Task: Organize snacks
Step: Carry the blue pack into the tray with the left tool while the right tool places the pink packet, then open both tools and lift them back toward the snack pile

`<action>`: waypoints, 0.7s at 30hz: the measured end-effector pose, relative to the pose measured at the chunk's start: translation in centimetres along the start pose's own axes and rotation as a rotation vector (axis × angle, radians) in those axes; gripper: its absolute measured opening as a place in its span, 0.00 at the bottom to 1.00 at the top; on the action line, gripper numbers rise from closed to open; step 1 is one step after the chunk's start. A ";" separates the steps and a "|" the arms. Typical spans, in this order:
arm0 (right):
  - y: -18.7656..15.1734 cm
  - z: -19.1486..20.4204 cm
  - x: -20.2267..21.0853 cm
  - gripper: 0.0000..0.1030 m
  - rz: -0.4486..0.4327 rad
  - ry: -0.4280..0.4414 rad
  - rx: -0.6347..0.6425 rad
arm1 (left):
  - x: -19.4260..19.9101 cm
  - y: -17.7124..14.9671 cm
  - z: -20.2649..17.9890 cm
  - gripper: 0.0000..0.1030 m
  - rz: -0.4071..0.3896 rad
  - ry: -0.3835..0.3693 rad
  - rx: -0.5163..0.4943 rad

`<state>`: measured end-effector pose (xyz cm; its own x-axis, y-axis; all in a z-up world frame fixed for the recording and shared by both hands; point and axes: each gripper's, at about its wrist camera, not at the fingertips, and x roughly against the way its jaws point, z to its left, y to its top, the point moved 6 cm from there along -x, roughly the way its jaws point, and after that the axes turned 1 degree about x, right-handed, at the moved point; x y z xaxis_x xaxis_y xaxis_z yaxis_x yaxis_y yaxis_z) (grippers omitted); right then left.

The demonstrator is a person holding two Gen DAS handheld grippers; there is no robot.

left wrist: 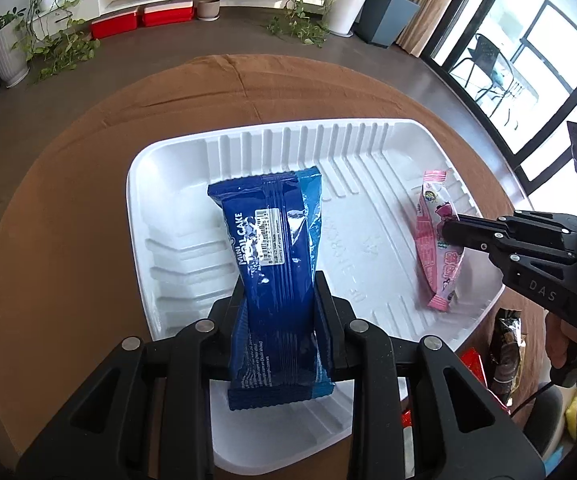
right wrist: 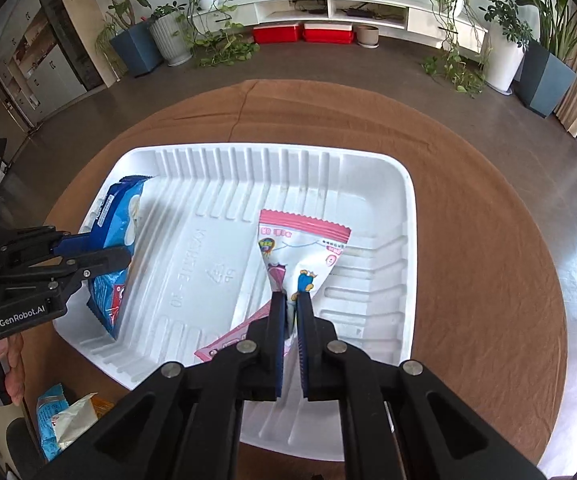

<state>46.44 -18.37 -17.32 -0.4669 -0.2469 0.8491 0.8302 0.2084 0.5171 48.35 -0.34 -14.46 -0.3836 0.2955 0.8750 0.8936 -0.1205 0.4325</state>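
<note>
Tilting downward over white tray (left wrist: 160, 168), left gripper (left wrist: 278, 304) clamping blue cake pack (left wrist: 276, 264), right gripper (right wrist: 291, 300) pinching pink packet (right wrist: 300, 248)

Two snack packets (left wrist: 276, 248) in tray (left wrist: 368, 136)

Potted plants (right wrist: 170, 36) flank red boxes (right wrist: 302, 33) — brown tablecloth (right wrist: 468, 240) below.

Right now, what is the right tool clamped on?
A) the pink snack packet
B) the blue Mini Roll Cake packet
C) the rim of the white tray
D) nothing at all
A: the right tool pinches the pink snack packet over the white tray, while the blue Mini Roll Cake packet sits in the left tool.
</note>
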 end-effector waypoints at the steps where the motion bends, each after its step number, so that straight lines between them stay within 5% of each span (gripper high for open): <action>1: 0.0 -0.1 -0.2 0.07 0.001 -0.004 -0.009 | -0.5 0.0 -0.1 0.26 0.001 -0.002 0.001; 4: -0.2 -0.7 -0.3 0.10 -0.002 0.000 -0.036 | -1.4 0.0 -0.2 0.33 0.001 -0.003 0.007; 6: -0.2 -0.9 -0.1 0.10 -0.007 -0.002 -0.043 | -1.4 0.1 -0.2 0.52 -0.016 0.007 0.010; 9: -0.4 -0.8 0.9 0.20 -0.028 0.003 -0.038 | -0.3 0.3 -0.1 0.62 -0.050 0.014 0.011; 11: -0.3 -1.0 2.2 0.47 -0.063 -0.001 -0.043 | 0.9 0.4 -0.3 0.66 -0.081 0.024 0.001; 15: -0.3 -1.5 6.3 0.63 -0.144 0.028 -0.086 | 5.3 -0.5 -0.6 0.73 -0.167 0.024 -0.011; 17: -0.8 -1.3 9.2 0.84 -0.224 0.081 -0.094 | 7.7 -1.6 -0.9 0.84 -0.221 0.003 -0.003; 21: -3.9 -0.6 15.2 1.00 -0.434 0.189 -0.128 | 11.6 -5.5 -2.2 1.00 -0.297 -0.079 -0.004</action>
<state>36.29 -23.46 -6.50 -0.7245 -0.4551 0.5177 0.6074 -0.0666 0.7916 38.52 1.66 -6.22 -0.6086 0.3916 0.6901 0.7437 -0.0216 0.6681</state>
